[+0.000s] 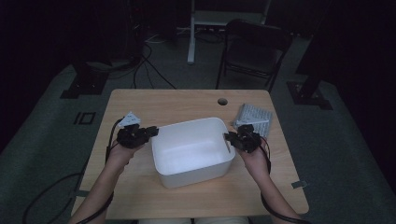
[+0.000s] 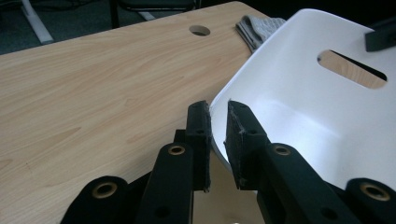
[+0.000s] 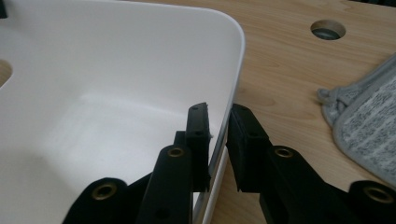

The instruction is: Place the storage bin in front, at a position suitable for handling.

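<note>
Seen from above, a person's two forearms reach in from the near edge of a light wooden table [image 1: 140, 186], each hand holding a black two-jaw gripper. The left gripper [image 1: 150, 132] lies level and points inward at the left wall of a white plastic bin [image 1: 192, 151]; the right gripper [image 1: 229, 137] points inward at the bin's right wall. Both wrists sit low, just above the tabletop, with cables trailing back along the arms.

From the left gripper view, the left gripper [image 2: 218, 109] has its jaws clamped on the bin's thin rim [image 2: 299, 116], one jaw outside the wall and one inside. From the right gripper view, the right gripper [image 3: 219, 112] straddles the opposite rim [image 3: 140, 84] the same way, its jaws closed close against the wall, though a full press on it cannot be made out.

The bin stands upright in the middle of the table, between the two hands. Its inside is bare white, with a slot handle [image 2: 351, 69] cut through one wall. A folded grey cloth [image 1: 254, 119] lies on the table just beyond the right gripper, outside the bin. A round cable hole [image 1: 222, 101] sits near the table's far edge.
</note>
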A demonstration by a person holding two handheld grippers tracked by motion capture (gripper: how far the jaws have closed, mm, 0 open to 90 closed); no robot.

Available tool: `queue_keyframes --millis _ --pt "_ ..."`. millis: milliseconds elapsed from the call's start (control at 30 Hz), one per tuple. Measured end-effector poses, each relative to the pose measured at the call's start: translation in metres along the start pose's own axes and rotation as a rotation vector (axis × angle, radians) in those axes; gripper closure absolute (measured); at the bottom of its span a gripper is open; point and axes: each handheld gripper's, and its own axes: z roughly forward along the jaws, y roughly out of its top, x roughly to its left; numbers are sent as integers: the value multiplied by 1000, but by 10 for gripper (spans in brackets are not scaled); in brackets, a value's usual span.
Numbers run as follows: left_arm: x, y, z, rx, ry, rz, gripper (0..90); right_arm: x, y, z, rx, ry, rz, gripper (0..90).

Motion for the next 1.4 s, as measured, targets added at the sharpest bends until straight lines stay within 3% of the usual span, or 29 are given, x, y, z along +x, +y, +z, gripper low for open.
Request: queue_keyframes --millis 100,333,533,633,867,967,1133,1400 --pt "-1 0 -1 9 3 5 798 -2 2 3 0 -2 4 803" --pt "-7 -2 -6 12 18 -41 797 -7 11 11 1 -20 11 843" --pt "-14 -4 -7 4 29 -25 791 -13 15 16 -4 -12 33 855" --pt "-20 -5 -7 24 47 -8 708 -12 15 16 -2 -20 29 857" --pt "-26 -9 -9 37 57 -51 600 -11 14 15 -7 -21 28 856" --pt "-28 -11 -8 29 61 -60 626 -12 14 15 -8 -21 29 857" --pt "-34 -9 -4 5 152 -37 744 -12 13 14 -11 -14 29 856" --pt "-35 -10 1 -17 179 -63 766 -13 9 11 -16 9 43 841"
